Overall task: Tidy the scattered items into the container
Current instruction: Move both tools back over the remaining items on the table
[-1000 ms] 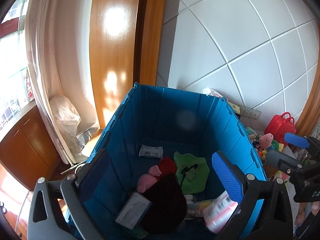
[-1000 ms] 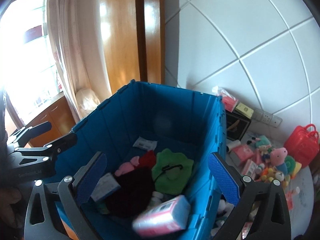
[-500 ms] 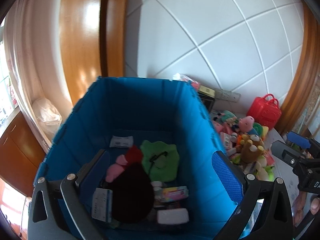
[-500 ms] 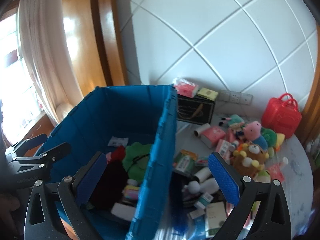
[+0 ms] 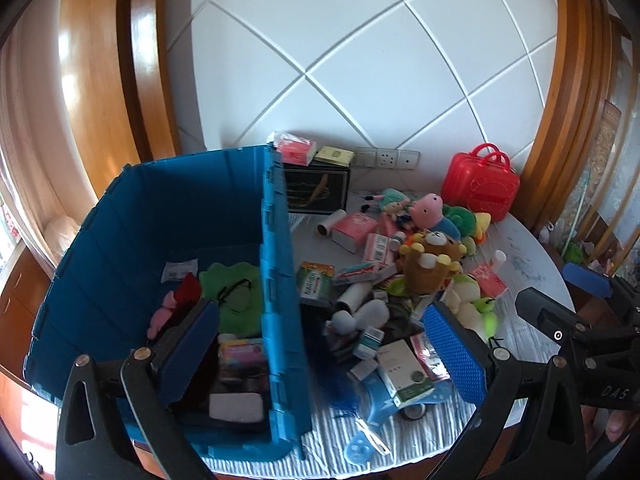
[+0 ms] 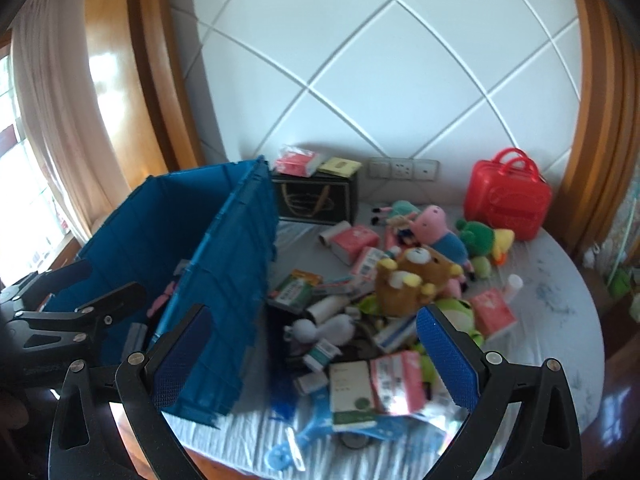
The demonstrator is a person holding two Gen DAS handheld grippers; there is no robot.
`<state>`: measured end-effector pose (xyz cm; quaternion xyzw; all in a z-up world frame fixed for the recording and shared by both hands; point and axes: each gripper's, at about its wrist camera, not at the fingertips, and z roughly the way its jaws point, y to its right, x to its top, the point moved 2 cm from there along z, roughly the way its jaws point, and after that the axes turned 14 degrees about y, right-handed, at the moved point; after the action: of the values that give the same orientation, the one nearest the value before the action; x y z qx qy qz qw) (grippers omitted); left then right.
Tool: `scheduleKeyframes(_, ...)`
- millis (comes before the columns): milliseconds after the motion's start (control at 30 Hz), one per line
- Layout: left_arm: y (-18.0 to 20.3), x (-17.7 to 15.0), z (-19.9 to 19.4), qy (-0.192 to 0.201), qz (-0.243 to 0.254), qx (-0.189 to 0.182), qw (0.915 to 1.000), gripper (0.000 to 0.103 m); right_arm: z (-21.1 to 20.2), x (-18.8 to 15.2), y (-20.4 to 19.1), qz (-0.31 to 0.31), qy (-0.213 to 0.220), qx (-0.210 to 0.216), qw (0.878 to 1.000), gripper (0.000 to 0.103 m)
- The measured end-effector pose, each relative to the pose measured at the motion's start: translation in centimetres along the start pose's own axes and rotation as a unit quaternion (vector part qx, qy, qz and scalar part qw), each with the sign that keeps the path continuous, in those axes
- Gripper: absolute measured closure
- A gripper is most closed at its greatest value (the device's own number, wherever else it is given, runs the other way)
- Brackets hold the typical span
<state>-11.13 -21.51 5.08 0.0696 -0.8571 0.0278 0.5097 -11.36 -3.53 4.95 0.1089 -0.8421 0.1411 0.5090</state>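
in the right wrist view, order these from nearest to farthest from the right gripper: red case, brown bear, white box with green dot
From the right gripper:
1. White box, low in the pile, just ahead between the fingers.
2. Brown bear, mid-pile, ahead and slightly right.
3. Red case, far right, by the wall.

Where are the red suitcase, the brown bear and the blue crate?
red suitcase (image 5: 482,192), left wrist view, front face.
brown bear (image 6: 416,276), right wrist view, belly.
blue crate (image 5: 280,280), left wrist view, right wall.
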Motion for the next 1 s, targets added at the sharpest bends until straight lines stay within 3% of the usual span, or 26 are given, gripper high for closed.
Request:
scheduleKeyframes(167,4.0,-0.4,-1.4,0.001,-0.001,0.016,0.9999,0.000,-2.1,-0.9,4.5,0.005,-0.008,-0.021,1.000,0.000)
scheduleKeyframes(400,6.8,-0.1,-3.8,0.010,-0.016,0.042,0.9989,0.000,-4.6,-2.1,7.8,-0.004,-0.016,-0.011,1.000,0.000)
scheduleKeyframes(533,7.4,0.0,-4.8,0.009,-0.018,0.052,0.9985,0.000,-5.6,-2.6,8.8,0.002,-0.018,-0.014,1.000,0.000)
scheduleKeyframes(700,7.2,0.0,-4.3,-0.010,-0.023,0.029,0.9993,0.000,-6.3,-3.1,9.0,0.015,-0.015,-0.023,1.000,0.000)
scheduleKeyframes(1000,6.6,0.2,-5.0,-0.009,-0.015,0.033,0.9993,0.000,-6.7,-3.2,8.2,0.018,-0.013,-0.036,0.999,0.000)
